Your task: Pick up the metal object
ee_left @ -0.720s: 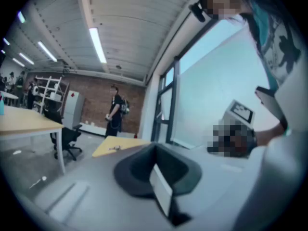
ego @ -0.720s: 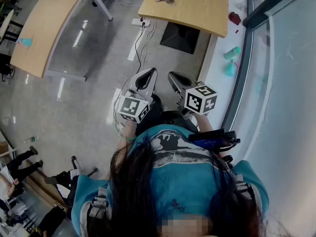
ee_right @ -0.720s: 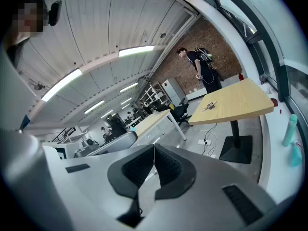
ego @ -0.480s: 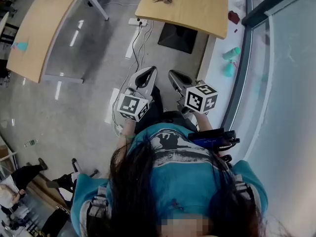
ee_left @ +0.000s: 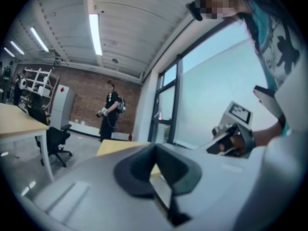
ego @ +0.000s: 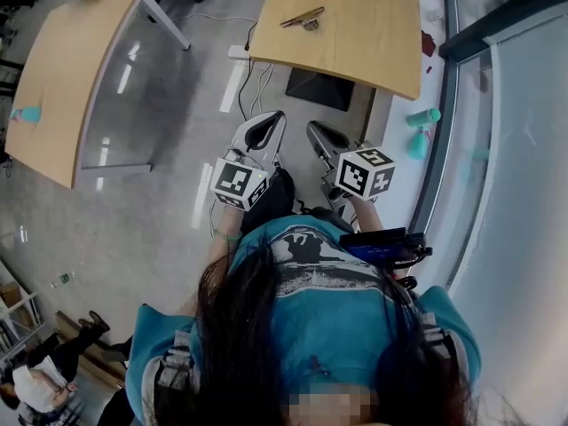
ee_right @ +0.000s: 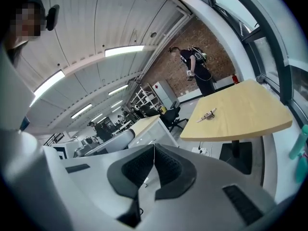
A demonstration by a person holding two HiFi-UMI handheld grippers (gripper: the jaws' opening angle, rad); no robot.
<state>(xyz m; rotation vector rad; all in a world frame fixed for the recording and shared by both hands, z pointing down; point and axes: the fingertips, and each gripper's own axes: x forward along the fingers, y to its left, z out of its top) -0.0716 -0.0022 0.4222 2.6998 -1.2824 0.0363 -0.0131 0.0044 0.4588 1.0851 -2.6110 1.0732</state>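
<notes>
The metal object (ego: 303, 18), a thin rod-like piece with a small round part, lies on the far side of a light wooden table (ego: 373, 34) ahead of me; the right gripper view also catches the metal object (ee_right: 208, 114) on the table. Both grippers are held close to my body above the floor, well short of the table. My left gripper (ego: 271, 119) is shut and empty, its pads meeting at the left gripper (ee_left: 155, 147). Beside it, my right gripper (ego: 314, 132) is also shut with nothing held, its jaws closed at the right gripper (ee_right: 154, 147).
A second wooden table (ego: 62, 69) stands at the left with a teal item (ego: 29, 114) on it. A power strip (ego: 238, 53) and cables lie on the floor, and a black box (ego: 319, 87) sits under the near table. Teal bottles (ego: 419, 121) stand by the window wall. A person (ee_right: 195, 69) stands far off.
The view has shifted forward, so the near table sits more squarely ahead. Both grippers stay shut in front of my body, nearly unmoved.
</notes>
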